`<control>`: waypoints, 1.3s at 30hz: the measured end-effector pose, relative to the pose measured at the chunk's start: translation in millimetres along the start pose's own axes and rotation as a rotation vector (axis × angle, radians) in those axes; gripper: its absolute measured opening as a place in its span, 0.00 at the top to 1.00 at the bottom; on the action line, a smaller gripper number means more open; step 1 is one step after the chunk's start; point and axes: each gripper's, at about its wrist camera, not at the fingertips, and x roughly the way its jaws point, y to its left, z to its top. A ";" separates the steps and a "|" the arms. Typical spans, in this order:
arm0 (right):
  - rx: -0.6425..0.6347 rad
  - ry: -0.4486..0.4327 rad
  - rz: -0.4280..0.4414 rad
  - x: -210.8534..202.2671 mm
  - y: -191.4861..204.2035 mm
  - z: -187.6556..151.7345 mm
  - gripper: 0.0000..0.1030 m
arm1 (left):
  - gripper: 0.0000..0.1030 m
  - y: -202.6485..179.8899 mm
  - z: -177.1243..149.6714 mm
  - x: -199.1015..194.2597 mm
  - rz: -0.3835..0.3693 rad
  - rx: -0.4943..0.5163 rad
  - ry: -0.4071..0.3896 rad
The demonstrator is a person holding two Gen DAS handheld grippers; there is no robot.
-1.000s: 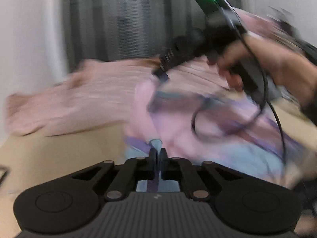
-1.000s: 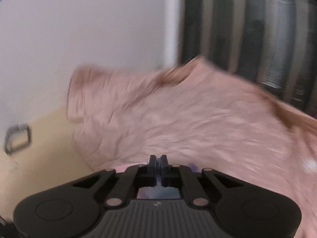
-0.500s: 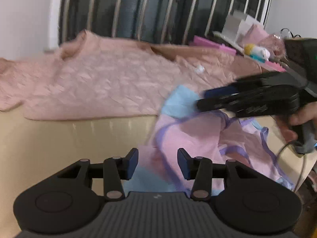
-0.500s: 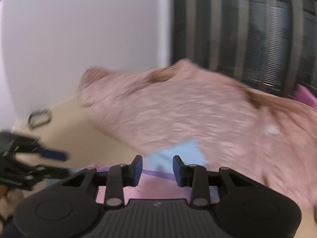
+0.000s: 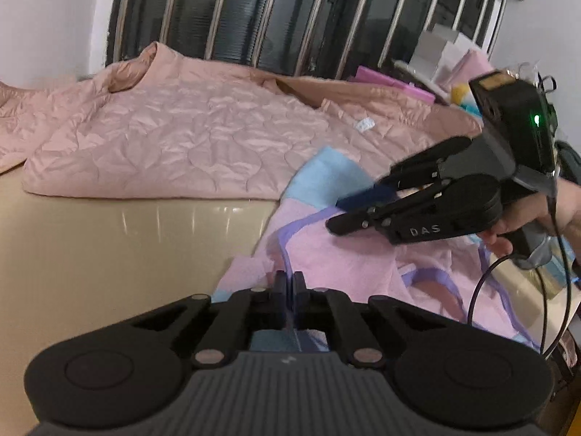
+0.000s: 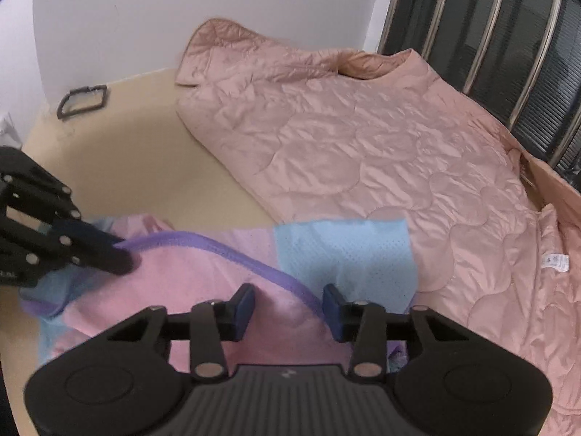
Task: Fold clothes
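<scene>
The left gripper (image 5: pixel 289 283) has its jaws pressed together on a thin edge of the pink garment (image 5: pixel 337 254), pinching the cloth right where a purple trim band (image 5: pixel 287 250) runs up to the fingertips. In the right wrist view the same gripper (image 6: pixel 121 259) comes in from the left edge, its dark tips closed on the purple trim at the garment's left side.

The right gripper (image 6: pixel 288 307) has its jaws apart and closing, blue pads (image 6: pixel 244 301) on either side of a stretch of pink cloth crossed by the purple trim; the pads do not appear to press on the fabric. Seen from the left wrist camera, the right gripper (image 5: pixel 337 214) hangs just above the garment, off to the right and ahead of the left gripper, held by a hand (image 5: pixel 537 225) with a black cable (image 5: pixel 479 290) looping down beside it.

The pink garment lies crumpled directly under and between both grippers, with a light blue mesh panel (image 6: pixel 341 250) just beyond the right gripper's tips. Past that panel, and touching its far edge, a quilted peach jacket (image 6: pixel 363 138) lies spread flat, a small white label (image 6: pixel 553 262) showing to the right. Left of both garments is the bare beige tabletop (image 5: pixel 127 247). A barred window (image 5: pixel 290 14) stands behind the jacket.
</scene>
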 end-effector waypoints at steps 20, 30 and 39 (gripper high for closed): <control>-0.195 -0.274 -0.002 68.5 43.7 177.4 0.94 | 0.98 106.5 47.8 -57.5 0.431 -0.092 -0.254; -0.058 -0.246 -0.032 -18.1 52.6 135.5 0.53 | 0.58 137.1 34.0 -50.6 0.441 -0.124 -0.119; 0.160 -0.214 -0.053 -100.4 127.8 -59.1 0.57 | 0.56 81.7 5.1 -55.1 0.056 0.113 0.012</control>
